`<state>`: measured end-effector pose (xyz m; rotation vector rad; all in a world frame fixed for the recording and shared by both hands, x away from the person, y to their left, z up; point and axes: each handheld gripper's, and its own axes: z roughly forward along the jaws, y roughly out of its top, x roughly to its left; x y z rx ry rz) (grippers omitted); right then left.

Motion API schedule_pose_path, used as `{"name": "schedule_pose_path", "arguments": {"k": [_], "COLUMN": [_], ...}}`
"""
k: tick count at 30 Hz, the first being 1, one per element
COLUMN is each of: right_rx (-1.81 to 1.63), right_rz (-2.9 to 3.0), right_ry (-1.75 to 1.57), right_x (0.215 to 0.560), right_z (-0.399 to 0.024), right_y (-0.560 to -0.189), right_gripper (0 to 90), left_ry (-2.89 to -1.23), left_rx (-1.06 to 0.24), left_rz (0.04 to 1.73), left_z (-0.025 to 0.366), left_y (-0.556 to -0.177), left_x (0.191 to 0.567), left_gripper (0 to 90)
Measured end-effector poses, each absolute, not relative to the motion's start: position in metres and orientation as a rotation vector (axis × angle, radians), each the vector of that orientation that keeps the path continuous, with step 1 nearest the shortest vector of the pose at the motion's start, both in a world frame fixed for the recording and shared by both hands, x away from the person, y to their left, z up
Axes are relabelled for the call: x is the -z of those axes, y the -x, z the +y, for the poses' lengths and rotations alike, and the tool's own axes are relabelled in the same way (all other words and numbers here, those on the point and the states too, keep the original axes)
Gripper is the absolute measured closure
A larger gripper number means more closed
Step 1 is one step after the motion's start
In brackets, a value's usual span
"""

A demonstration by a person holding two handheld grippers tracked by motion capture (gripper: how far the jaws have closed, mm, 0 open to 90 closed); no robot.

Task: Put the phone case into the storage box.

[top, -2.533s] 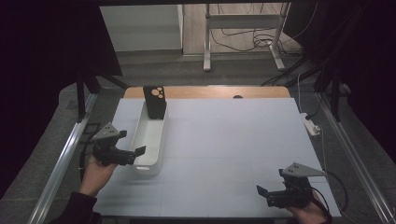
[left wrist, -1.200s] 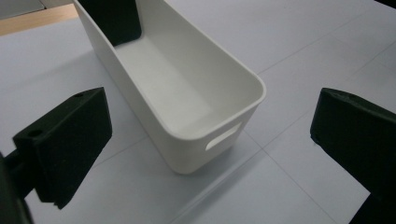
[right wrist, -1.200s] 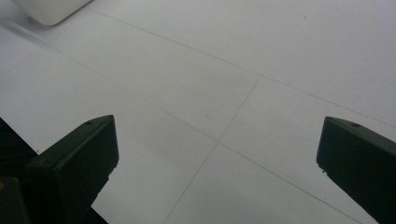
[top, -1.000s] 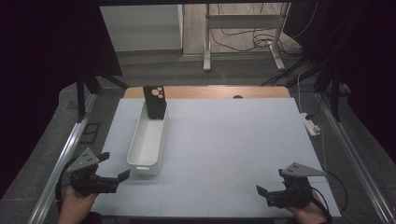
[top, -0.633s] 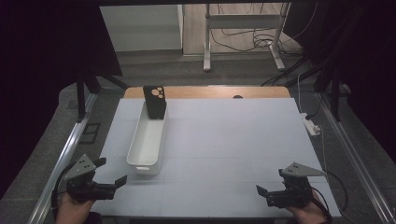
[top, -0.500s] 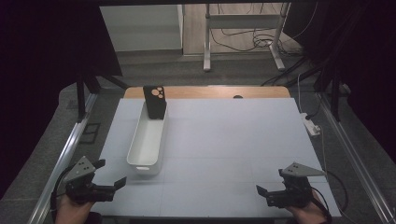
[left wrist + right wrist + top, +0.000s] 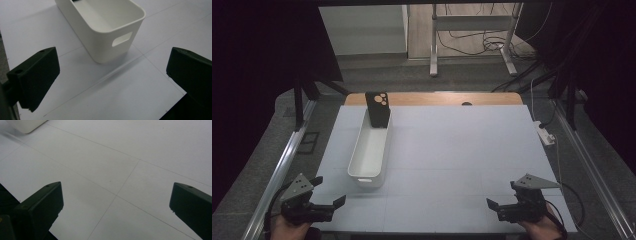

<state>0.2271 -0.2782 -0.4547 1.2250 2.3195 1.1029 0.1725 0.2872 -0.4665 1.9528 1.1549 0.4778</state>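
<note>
White and long, the plastic bin (image 7: 371, 150) lies on the pale blue-grey table top (image 7: 462, 150) in the high view, toward the left side, its length running away from the person. A black phone case (image 7: 378, 109) with round camera cut-outs stands upright at the bin's far end, leaning on the far wall. The left gripper (image 7: 328, 191) sits at the table's near left corner, near the bin's near end but not touching it, its jaws spread and holding nothing. The right gripper (image 7: 499, 197) rests low at the near right corner, well apart from the bin, jaws likewise spread and empty. A white power strip (image 7: 546, 134) lies off the table's right edge, and cables trail on the floor beyond the wooden far edge.

In the left gripper view, the two black jaws stand wide apart at either side, with bare table between them. Ahead of them is the bin's (image 7: 105, 27) near end wall with its slot handle cut-out (image 7: 122, 39); the visible near part of the inside is empty.

In the right gripper view, the jaws are far apart over the seamed table surface (image 7: 125, 165), gripping nothing. A rounded corner of the bin (image 7: 25, 125) shows at the upper left, well away from the jaws.
</note>
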Motion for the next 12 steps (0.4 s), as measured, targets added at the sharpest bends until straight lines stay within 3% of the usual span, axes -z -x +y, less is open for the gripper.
{"name": "schedule_pose_path", "arguments": {"k": [12], "right_rx": [-1.098], "right_rz": [2.322], "right_ry": [-1.223], "right_x": [0.4548], "right_z": [-0.2781], "right_y": [-0.2272], "right_gripper": [0.0], "left_ry": [-1.961], "left_rx": [-0.489], "left_rz": [1.17], "left_z": [0.2861], "left_y": [-0.1727], "left_x": [0.4675], "left_gripper": [0.0]}}
